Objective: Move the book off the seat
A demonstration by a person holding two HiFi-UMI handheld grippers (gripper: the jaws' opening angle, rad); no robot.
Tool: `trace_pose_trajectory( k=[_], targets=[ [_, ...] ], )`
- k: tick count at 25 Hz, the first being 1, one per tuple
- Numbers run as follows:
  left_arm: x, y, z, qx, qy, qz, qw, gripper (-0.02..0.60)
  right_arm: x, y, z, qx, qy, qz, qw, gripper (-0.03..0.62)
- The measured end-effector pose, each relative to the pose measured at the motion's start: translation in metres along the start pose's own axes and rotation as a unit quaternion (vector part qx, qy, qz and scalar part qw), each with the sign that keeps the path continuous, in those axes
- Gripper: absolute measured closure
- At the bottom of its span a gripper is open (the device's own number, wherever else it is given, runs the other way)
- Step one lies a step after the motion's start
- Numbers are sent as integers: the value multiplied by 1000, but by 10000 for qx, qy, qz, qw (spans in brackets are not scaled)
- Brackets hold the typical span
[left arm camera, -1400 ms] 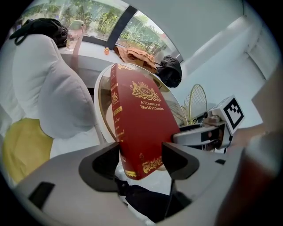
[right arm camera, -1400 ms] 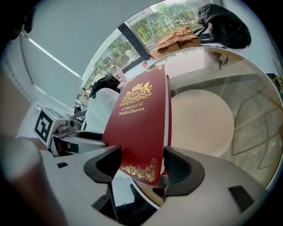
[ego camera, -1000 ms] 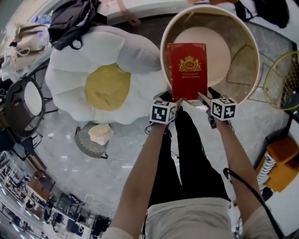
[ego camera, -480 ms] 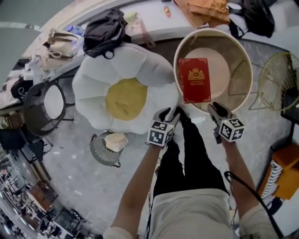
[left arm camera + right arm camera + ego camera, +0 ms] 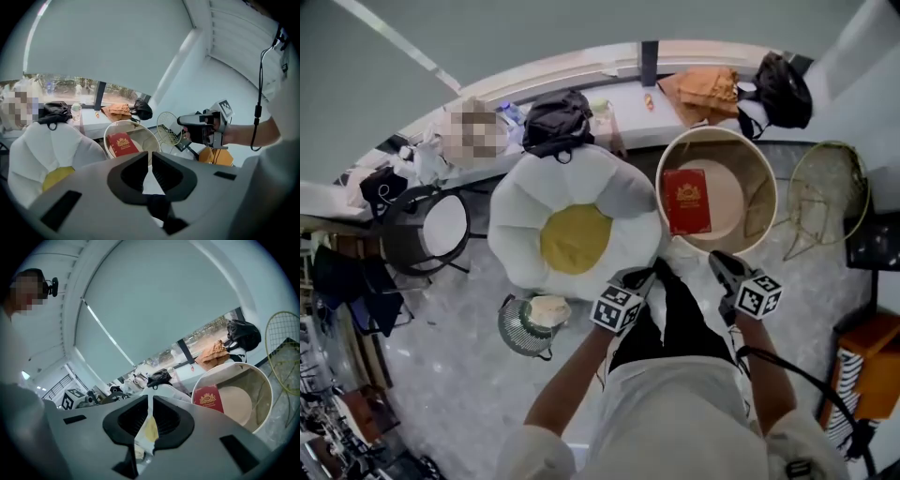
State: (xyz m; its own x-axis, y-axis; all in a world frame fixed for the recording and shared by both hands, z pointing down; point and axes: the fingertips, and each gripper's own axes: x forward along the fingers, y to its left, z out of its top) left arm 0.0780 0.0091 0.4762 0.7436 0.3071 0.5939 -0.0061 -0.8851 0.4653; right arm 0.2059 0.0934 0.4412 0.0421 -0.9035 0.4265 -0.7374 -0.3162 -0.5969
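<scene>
Fig.: L gripper (image 5: 149,158) & R gripper (image 5: 150,405), jaws just closed, nothing between. Book (image 5: 686,201) lies in tub (image 5: 762,167), just beside flower seat (image 5: 523,230). We judge the move done; next we need only retreat.

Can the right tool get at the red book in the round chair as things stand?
Probably yes, after a move. The right tool hangs short of the chair, its jaws just closed on nothing. The book lies uncovered inside it, and nothing stands between them.
</scene>
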Motion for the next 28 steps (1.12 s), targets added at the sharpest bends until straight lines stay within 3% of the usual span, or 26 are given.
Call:
trace_pose_trajectory(
  k=[5, 11, 17, 24, 28],
  targets=[
    [-47, -33, 18, 39, -267, 7, 9996, 578, -46, 32, 9, -411, -116, -220, 9988, 537],
    [-57, -61, 18, -120, -276, 97, 9995, 580, -88, 26, -1, -255, -110, -637, 9976, 537],
    [-55, -99, 36, -226, -495, 83, 9985, 580, -121, 30, 15, -583, -11, -603, 9965, 537],
    [-51, -127, 48, -306, -875, 332, 9951, 580, -153, 39, 26, -1048, 14, -45, 9945, 540],
    [-53, -142, 55, -391, -1093, 359, 9926, 580, -170, 37, 39, -1078, -167, 57, 9940, 545]
  ],
)
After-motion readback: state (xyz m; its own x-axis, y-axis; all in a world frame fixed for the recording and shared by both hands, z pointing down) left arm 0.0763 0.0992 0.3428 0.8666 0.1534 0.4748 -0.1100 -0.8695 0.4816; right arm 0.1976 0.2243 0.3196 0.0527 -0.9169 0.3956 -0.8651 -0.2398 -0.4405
